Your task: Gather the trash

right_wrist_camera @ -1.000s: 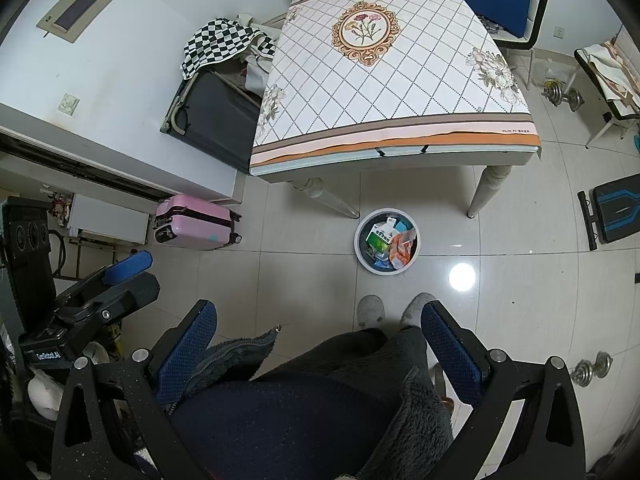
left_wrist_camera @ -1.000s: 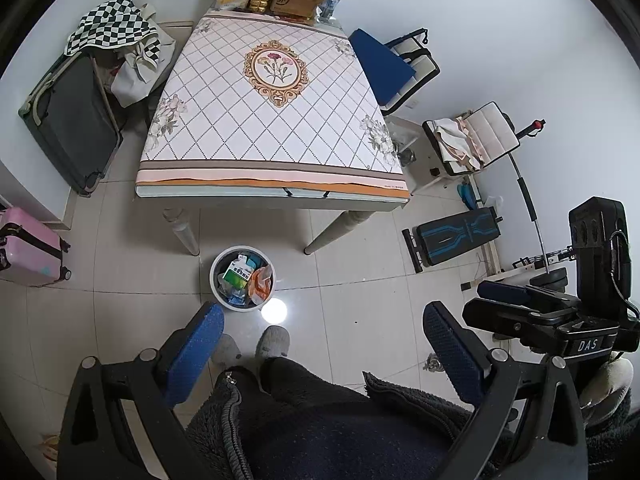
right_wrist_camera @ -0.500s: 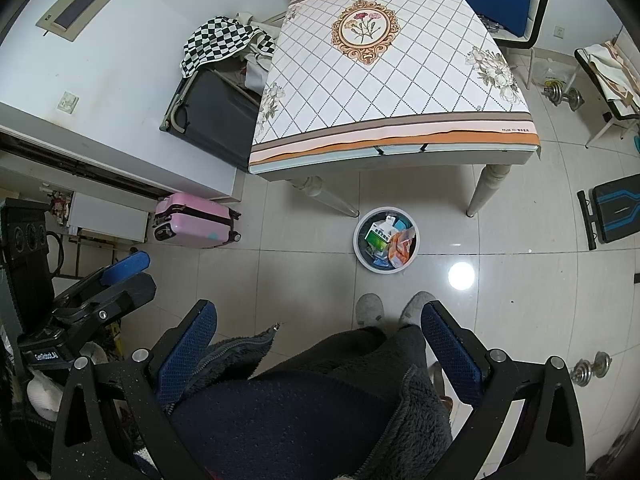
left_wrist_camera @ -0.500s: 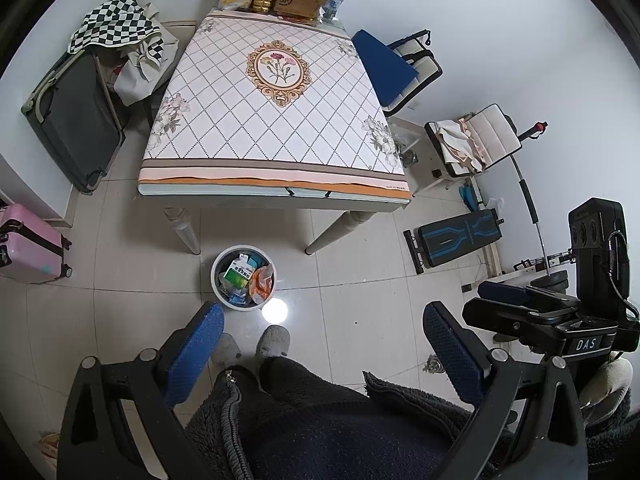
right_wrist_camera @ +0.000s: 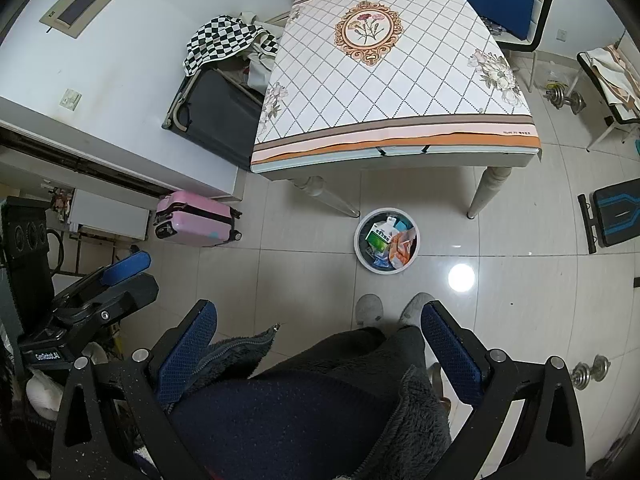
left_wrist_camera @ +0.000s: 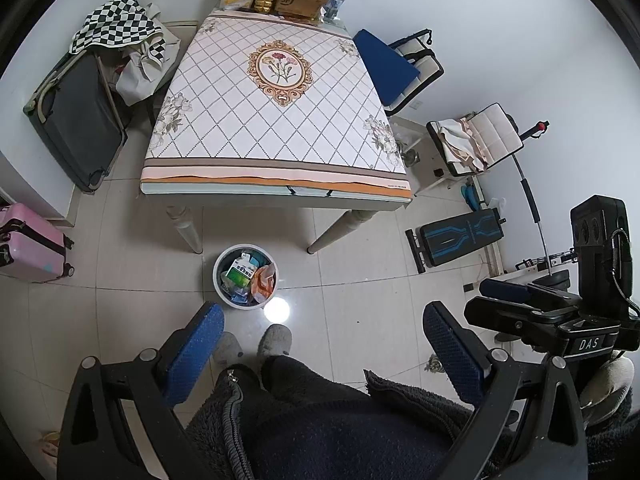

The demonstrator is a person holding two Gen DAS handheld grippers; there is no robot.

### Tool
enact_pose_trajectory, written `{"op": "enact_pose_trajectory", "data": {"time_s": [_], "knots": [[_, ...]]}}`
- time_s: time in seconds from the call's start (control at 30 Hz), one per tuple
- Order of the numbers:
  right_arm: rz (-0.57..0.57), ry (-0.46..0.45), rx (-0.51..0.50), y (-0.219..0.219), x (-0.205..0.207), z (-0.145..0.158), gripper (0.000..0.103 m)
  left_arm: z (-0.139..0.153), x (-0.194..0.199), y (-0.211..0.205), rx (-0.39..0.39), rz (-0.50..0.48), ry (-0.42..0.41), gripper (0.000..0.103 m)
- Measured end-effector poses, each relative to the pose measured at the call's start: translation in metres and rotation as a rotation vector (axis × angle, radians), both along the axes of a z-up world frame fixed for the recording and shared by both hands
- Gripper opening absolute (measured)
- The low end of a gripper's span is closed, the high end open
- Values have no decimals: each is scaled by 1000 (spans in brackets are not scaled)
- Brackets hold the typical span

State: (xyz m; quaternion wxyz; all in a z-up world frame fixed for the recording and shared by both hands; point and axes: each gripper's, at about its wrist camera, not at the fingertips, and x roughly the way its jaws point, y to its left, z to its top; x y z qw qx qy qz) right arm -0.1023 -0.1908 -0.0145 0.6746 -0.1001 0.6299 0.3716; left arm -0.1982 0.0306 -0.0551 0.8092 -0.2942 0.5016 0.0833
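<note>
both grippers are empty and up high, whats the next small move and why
Probably hold and scan for leftover trash. Both the left gripper and right gripper are open and empty, the bin by the feet already holds wrappers, and no loose trash shows on the nearby floor.

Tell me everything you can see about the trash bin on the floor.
The trash bin is a small round container with a pale rim and wall, standing upright on the tiled floor near the front edge of the table, between its two front legs. It is open-topped and packed: a green-and-white carton, an orange wrapper and bluish scraps show inside. The person's grey slippers are just in front of it, not touching. Neither gripper is near it.
</note>
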Motion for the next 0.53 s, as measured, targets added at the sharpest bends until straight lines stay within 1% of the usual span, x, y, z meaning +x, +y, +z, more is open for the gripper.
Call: {"op": "enact_pose_trajectory", "data": {"time_s": [0.53], "knots": [[18,15,-4,1,7,-4,103,-1,0,0,0,6,6,102]]}}
